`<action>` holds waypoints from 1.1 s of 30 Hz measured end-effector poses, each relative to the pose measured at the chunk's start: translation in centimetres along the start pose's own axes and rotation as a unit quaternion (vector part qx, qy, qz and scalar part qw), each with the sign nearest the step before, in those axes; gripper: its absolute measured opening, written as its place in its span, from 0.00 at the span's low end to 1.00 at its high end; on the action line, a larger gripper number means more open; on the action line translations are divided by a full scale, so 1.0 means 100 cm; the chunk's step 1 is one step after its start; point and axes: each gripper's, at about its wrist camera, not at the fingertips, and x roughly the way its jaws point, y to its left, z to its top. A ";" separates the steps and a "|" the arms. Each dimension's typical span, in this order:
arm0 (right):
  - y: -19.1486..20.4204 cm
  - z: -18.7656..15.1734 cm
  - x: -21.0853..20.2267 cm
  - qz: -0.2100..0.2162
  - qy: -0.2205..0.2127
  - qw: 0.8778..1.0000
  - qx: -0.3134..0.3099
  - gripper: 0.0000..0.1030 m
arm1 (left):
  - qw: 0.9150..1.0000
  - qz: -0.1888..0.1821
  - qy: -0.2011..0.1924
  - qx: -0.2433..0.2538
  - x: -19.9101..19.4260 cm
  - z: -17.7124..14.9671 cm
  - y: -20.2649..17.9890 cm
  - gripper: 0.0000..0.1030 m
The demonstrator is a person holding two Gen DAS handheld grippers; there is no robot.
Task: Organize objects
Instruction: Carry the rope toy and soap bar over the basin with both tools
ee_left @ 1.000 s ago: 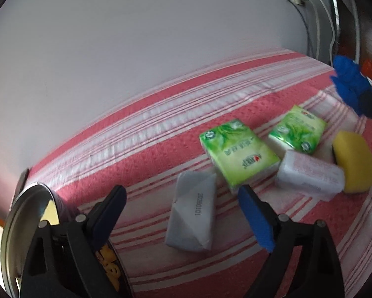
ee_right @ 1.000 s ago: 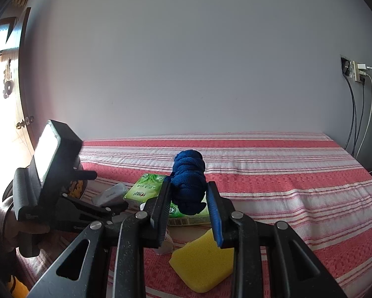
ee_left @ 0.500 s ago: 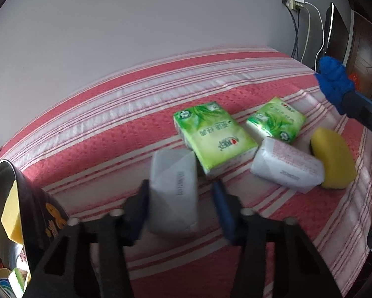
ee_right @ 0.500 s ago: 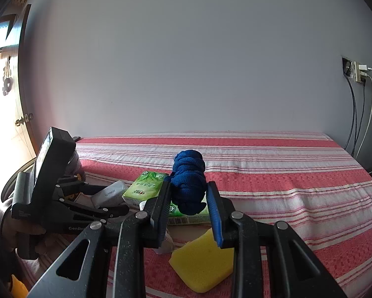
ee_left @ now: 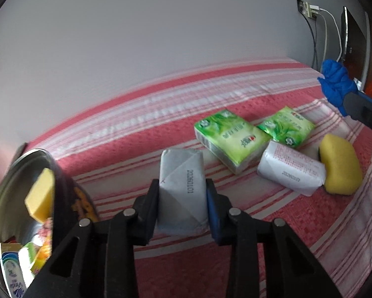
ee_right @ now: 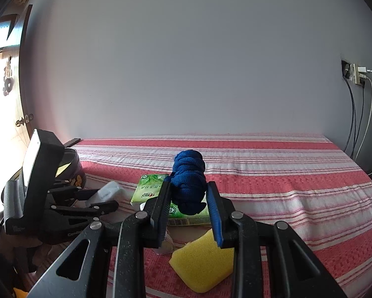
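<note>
A white wrapped packet (ee_left: 179, 166) with a printed date code lies between my left gripper's (ee_left: 181, 188) fingers. The jaws are closing and both pads press on its sides. The same packet (ee_right: 109, 191) shows in the right wrist view, just above the red striped cloth (ee_left: 141, 144). My right gripper (ee_right: 188, 195) is shut on a blue knitted bundle (ee_right: 188, 173), held above the cloth; that bundle (ee_left: 334, 84) also shows at the right edge of the left wrist view. A round tin (ee_left: 66, 198) stands at the left with a yellow sponge (ee_left: 40, 196) and small packs inside.
Two green tissue packs (ee_left: 231, 141) (ee_left: 286, 126), a second white packet (ee_left: 291, 175) and a yellow sponge (ee_left: 339, 167) lie together on the cloth at right. A grey wall runs behind. Cables hang from a socket (ee_right: 357, 74) at far right.
My left gripper went from wide open to closed around the white packet and shifted across the cloth with it, bringing the tin back into view. The right gripper and its blue bundle stayed still.
</note>
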 end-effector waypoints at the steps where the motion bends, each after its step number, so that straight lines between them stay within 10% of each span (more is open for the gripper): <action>1: 0.001 0.000 -0.001 0.000 -0.002 1.000 -0.001 0.30 | 1.000 0.008 -0.006 0.001 -0.001 0.000 0.000 0.33; 33: 0.007 -0.001 -0.016 -0.012 -0.045 0.999 -0.029 0.30 | 0.984 0.088 -0.136 -0.075 -0.053 -0.017 0.021 0.33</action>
